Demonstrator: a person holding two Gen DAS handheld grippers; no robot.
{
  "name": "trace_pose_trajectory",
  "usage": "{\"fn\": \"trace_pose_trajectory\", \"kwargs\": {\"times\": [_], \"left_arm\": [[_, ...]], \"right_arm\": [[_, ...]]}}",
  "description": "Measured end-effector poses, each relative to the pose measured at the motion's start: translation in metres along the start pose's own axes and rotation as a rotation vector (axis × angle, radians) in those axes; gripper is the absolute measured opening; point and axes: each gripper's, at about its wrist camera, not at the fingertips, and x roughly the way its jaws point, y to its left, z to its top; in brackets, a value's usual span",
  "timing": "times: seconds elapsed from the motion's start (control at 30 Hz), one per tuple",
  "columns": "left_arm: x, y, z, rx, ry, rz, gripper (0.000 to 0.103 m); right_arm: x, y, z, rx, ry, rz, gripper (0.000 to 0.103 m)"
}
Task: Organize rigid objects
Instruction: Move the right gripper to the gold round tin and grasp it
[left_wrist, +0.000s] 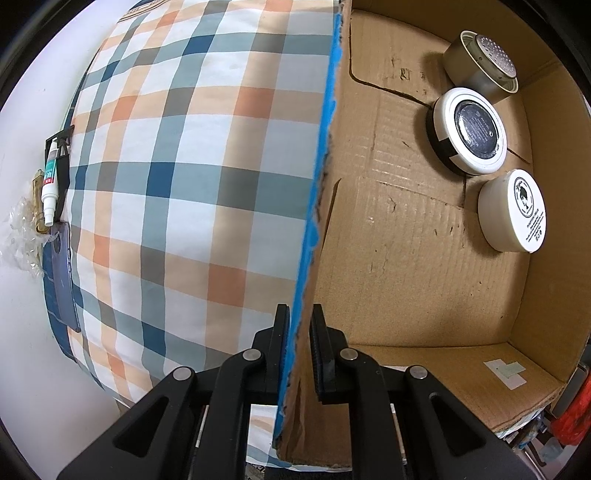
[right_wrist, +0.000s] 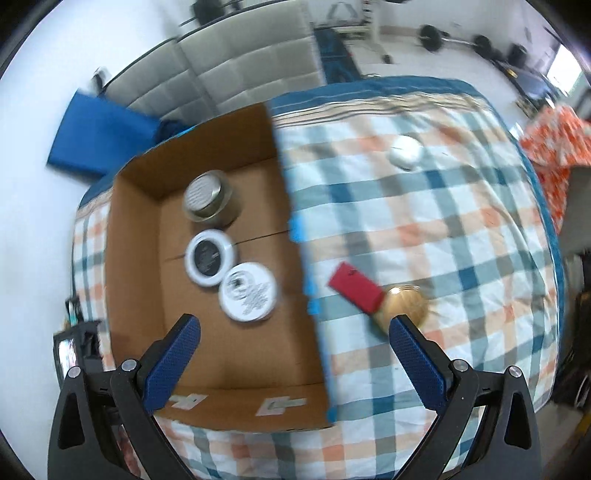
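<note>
The left gripper (left_wrist: 300, 343) is clamped on the side wall of the cardboard box (left_wrist: 424, 258), which lies on the bed (right_wrist: 443, 229). The right gripper (right_wrist: 295, 332) hangs above with jaws wide apart, empty. In the box, three round tins (right_wrist: 229, 258) stand in a row along one wall. Outside it, near the box wall, lie a red case (right_wrist: 354, 291) and a gold tin (right_wrist: 406, 301); a white tin (right_wrist: 405, 152) lies toward the bed's far edge.

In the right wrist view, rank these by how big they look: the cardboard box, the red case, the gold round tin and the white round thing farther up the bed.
1. cardboard box, by far the largest
2. red case
3. gold round tin, close to the case, so unsure
4. white round thing, smallest, though it lies farther from the camera
</note>
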Motion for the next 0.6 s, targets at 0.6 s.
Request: {"fn": "trace_pose_trajectory", "kwargs": {"times": [0.6], "left_arm": [[-0.002,-0.002,0.000,0.003,0.001,0.012,0.009]], "right_arm": [[0.118,-0.133,-0.005,0.381,0.174,-0.060,0.103]]}}
